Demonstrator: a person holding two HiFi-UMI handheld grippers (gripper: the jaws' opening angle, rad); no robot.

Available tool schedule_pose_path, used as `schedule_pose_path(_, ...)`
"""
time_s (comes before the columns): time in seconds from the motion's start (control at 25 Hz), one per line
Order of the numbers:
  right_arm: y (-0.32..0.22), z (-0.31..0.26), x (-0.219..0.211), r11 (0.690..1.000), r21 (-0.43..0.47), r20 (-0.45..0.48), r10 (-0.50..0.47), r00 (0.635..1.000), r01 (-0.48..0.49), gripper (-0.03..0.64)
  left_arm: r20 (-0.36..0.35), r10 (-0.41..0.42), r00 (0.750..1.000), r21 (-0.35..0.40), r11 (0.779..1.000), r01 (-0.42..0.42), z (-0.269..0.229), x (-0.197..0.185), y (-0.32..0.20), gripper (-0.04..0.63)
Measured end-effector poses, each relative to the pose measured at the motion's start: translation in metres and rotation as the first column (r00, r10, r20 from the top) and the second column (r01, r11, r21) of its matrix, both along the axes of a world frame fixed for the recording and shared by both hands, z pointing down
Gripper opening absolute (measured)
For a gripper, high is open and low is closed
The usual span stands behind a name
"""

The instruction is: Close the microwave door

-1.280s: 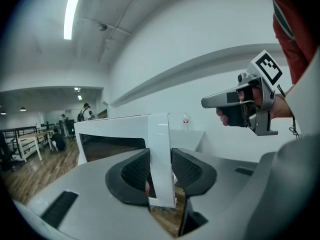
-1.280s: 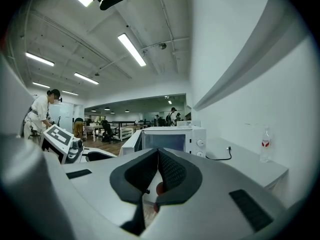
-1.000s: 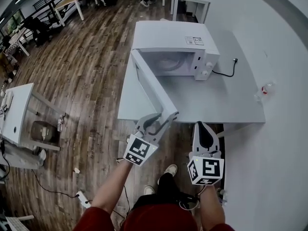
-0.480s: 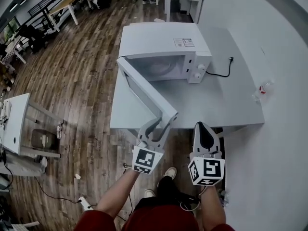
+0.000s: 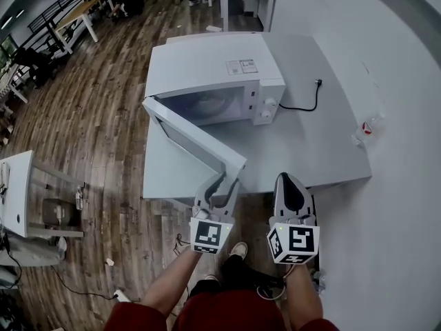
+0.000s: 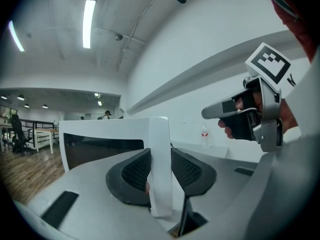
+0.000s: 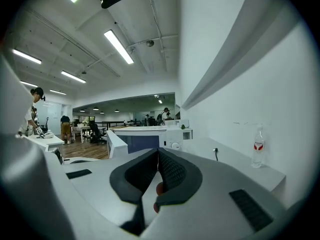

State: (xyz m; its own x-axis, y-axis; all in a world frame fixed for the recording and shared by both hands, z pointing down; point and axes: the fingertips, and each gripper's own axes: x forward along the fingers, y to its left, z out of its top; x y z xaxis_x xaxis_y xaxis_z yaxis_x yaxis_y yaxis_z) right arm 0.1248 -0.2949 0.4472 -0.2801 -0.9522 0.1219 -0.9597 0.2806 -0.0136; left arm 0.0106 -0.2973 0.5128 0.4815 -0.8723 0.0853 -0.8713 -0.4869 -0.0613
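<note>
A white microwave (image 5: 213, 64) stands on the grey table (image 5: 310, 150) with its door (image 5: 193, 140) swung out towards me. My left gripper (image 5: 225, 179) is shut on the door's free edge, and in the left gripper view the white door edge (image 6: 161, 154) sits pressed between both pads. My right gripper (image 5: 289, 181) hangs beside it at the table's front edge, shut with nothing in it; its pads (image 7: 167, 171) meet. From the right gripper view, the microwave (image 7: 150, 136) and its open door (image 7: 116, 143) lie ahead.
A clear bottle (image 5: 364, 128) with a red label stands by the wall at the table's right end. The microwave's black cord and plug (image 5: 306, 98) lie on the tabletop to its right. Wooden floor and other desks lie to the left.
The door has swung partway in towards the microwave's front with my left gripper holding its edge. The right gripper has moved along beside it, still shut.
</note>
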Motion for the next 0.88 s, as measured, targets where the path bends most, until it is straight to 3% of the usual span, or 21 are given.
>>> schedule_pose_path(0.68,-0.054,0.008,0.036,1.000,-0.008,0.006,0.001,1.000,-0.001,0.028,-0.016,-0.066,0.998,0.002,0.998,0.066,0.001,0.034,-0.054,0.144)
schedule_pose_path(0.88,-0.074,0.012,0.043,1.000,-0.014,0.005,0.021,1.000,-0.021,0.028,-0.039,-0.088,0.995,0.033,0.995,0.089,-0.003,0.040,-0.070,0.144)
